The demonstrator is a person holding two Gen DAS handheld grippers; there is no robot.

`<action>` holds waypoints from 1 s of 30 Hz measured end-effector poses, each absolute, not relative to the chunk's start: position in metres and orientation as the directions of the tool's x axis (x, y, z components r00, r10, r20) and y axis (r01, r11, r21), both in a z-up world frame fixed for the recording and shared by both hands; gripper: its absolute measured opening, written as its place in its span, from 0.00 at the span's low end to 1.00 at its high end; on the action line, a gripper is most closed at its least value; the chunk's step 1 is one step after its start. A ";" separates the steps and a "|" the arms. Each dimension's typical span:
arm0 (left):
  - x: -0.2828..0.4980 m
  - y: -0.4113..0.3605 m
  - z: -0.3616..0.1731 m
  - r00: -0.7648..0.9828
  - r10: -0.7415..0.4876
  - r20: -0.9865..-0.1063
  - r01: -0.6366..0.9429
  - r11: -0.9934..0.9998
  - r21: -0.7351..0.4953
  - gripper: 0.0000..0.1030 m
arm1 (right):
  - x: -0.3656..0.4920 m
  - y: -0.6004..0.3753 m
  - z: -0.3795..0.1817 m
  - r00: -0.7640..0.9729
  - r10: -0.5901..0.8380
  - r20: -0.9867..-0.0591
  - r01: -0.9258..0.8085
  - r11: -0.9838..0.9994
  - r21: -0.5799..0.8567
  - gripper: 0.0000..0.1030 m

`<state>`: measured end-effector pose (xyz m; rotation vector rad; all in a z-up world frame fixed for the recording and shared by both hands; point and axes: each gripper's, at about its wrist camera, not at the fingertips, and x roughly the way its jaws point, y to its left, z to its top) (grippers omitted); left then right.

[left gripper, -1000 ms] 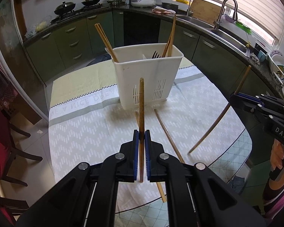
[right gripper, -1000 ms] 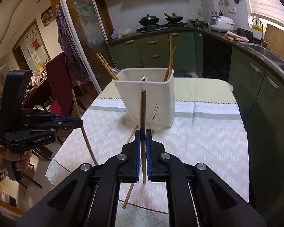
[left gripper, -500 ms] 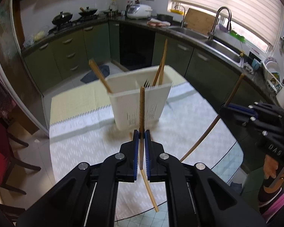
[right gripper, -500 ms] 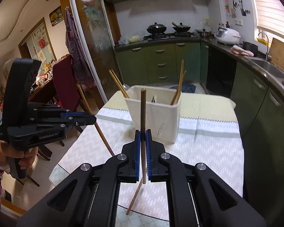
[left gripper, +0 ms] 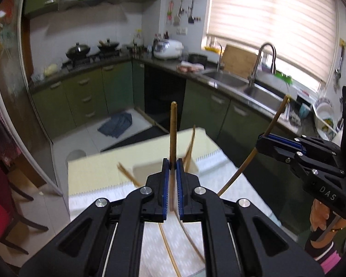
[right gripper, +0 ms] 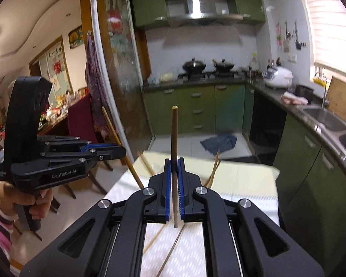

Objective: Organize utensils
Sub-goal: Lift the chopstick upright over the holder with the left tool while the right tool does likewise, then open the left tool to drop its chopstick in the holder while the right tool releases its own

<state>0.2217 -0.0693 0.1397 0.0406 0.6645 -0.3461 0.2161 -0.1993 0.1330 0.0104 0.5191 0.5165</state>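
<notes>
At the left, the left gripper (left gripper: pixel 171 168) pinches one wooden chopstick (left gripper: pixel 173 133) upright between its closed blue pads. Just beyond and below it sits the white utensil caddy (left gripper: pixel 145 169), partly hidden, with other chopsticks (left gripper: pixel 189 147) leaning in its compartments. Loose chopsticks (left gripper: pixel 167 249) lie on the tablecloth (left gripper: pixel 92 168) beneath. To the right, the right gripper (right gripper: pixel 174 169) clamps a second chopstick (right gripper: pixel 174 138) the same way. The likely risk: each stick is gripped low on its length, so it may pivot or slip between the pads and miss its compartment, or knock the leaning chopsticks and tip the light caddy.
</notes>
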 end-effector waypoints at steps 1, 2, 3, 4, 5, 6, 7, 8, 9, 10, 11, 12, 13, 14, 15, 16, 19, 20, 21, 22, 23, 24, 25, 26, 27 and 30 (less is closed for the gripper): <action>0.225 -0.069 0.146 0.743 -0.300 -0.598 0.322 0.944 -0.074 0.06 | 0.220 -0.200 0.139 0.753 0.471 -0.459 -0.464 0.875 0.137 0.06; 0.229 -0.069 0.151 0.754 -0.300 -0.584 0.316 0.945 -0.078 0.06 | 0.226 -0.200 0.146 0.763 0.467 -0.446 -0.456 0.879 0.140 0.06; 0.233 -0.068 0.156 0.765 -0.299 -0.571 0.310 0.947 -0.081 0.06 | 0.230 -0.202 0.152 0.769 0.465 -0.438 -0.452 0.881 0.142 0.06; 0.236 -0.068 0.158 0.772 -0.296 -0.563 0.304 0.949 -0.082 0.06 | 0.234 -0.202 0.156 0.777 0.462 -0.428 -0.447 0.883 0.142 0.06; 0.239 -0.068 0.162 0.784 -0.292 -0.548 0.298 0.951 -0.081 0.06 | 0.240 -0.202 0.160 0.786 0.456 -0.417 -0.438 0.887 0.145 0.06; 0.244 -0.068 0.165 0.799 -0.281 -0.532 0.289 0.955 -0.070 0.06 | 0.246 -0.203 0.162 0.789 0.455 -0.413 -0.434 0.888 0.150 0.06; 0.247 -0.069 0.165 0.811 -0.264 -0.522 0.278 0.959 -0.053 0.06 | 0.253 -0.203 0.163 0.790 0.455 -0.411 -0.431 0.889 0.155 0.06; 0.252 -0.071 0.164 0.819 -0.246 -0.518 0.267 0.963 -0.037 0.06 | 0.259 -0.204 0.163 0.792 0.452 -0.411 -0.427 0.891 0.158 0.06; 0.256 -0.071 0.161 0.820 -0.237 -0.521 0.261 0.965 -0.028 0.06 | 0.264 -0.204 0.162 0.796 0.445 -0.411 -0.420 0.894 0.156 0.06; 0.263 -0.073 0.155 0.818 -0.221 -0.531 0.251 0.968 -0.016 0.06 | 0.271 -0.202 0.160 0.800 0.435 -0.414 -0.412 0.899 0.149 0.06; 0.268 -0.073 0.151 0.814 -0.213 -0.540 0.247 0.969 -0.010 0.06 | 0.278 -0.202 0.156 0.802 0.426 -0.418 -0.403 0.903 0.148 0.06; 0.275 -0.074 0.143 0.805 -0.207 -0.557 0.241 0.970 -0.011 0.06 | 0.284 -0.200 0.152 0.802 0.423 -0.423 -0.399 0.905 0.149 0.06; 0.281 -0.076 0.135 0.794 -0.203 -0.573 0.239 0.971 -0.013 0.06 | 0.290 -0.199 0.146 0.801 0.419 -0.427 -0.394 0.907 0.149 0.06; 0.285 -0.077 0.129 0.787 -0.199 -0.584 0.238 0.971 -0.011 0.06 | 0.296 -0.198 0.140 0.804 0.409 -0.432 -0.385 0.911 0.147 0.06; 0.290 -0.078 0.120 0.778 -0.194 -0.598 0.236 0.972 -0.009 0.06 | 0.302 -0.197 0.133 0.804 0.403 -0.437 -0.378 0.914 0.148 0.06; 0.295 -0.079 0.113 0.767 -0.192 -0.612 0.235 0.972 -0.010 0.06 | 0.307 -0.196 0.126 0.803 0.402 -0.441 -0.376 0.915 0.149 0.06; 0.303 -0.080 0.096 0.733 -0.199 -0.650 0.243 0.970 -0.023 0.06 | 0.320 -0.191 0.104 0.787 0.400 -0.470 -0.375 0.915 0.152 0.06; 0.304 -0.079 0.091 0.723 -0.203 -0.660 0.243 0.969 -0.031 0.06 | 0.324 -0.189 0.097 0.779 0.398 -0.485 -0.375 0.915 0.148 0.06; 0.304 -0.080 0.088 0.716 -0.203 -0.668 0.246 0.969 -0.030 0.06 | 0.324 -0.187 0.090 0.772 0.398 -0.496 -0.377 0.915 0.146 0.06; 0.302 -0.079 0.087 0.716 -0.201 -0.668 0.247 0.969 -0.026 0.07 | 0.328 -0.185 0.085 0.768 0.396 -0.504 -0.378 0.915 0.144 0.06; 0.301 -0.078 0.087 0.718 -0.199 -0.667 0.247 0.969 -0.024 0.10 | 0.330 -0.184 0.082 0.764 0.391 -0.513 -0.375 0.916 0.141 0.06; 0.299 -0.077 0.088 0.720 -0.200 -0.664 0.247 0.969 -0.023 0.14 | 0.331 -0.183 0.079 0.761 0.390 -0.518 -0.374 0.917 0.140 0.06; 0.297 -0.076 0.091 0.722 -0.200 -0.662 0.248 0.969 -0.022 0.17 | 0.333 -0.183 0.077 0.759 0.390 -0.521 -0.376 0.916 0.139 0.06; 0.294 -0.077 0.092 0.725 -0.198 -0.660 0.247 0.969 -0.019 0.23 | 0.333 -0.182 0.076 0.758 0.389 -0.523 -0.375 0.917 0.138 0.06; 0.293 -0.076 0.092 0.728 -0.196 -0.657 0.246 0.969 -0.016 0.27 | 0.333 -0.181 0.075 0.758 0.386 -0.526 -0.374 0.918 0.135 0.06; 0.281 -0.074 0.096 0.730 -0.198 -0.654 0.252 0.968 -0.012 0.28 | 0.333 -0.178 0.073 0.753 0.390 -0.530 -0.378 0.916 0.137 0.07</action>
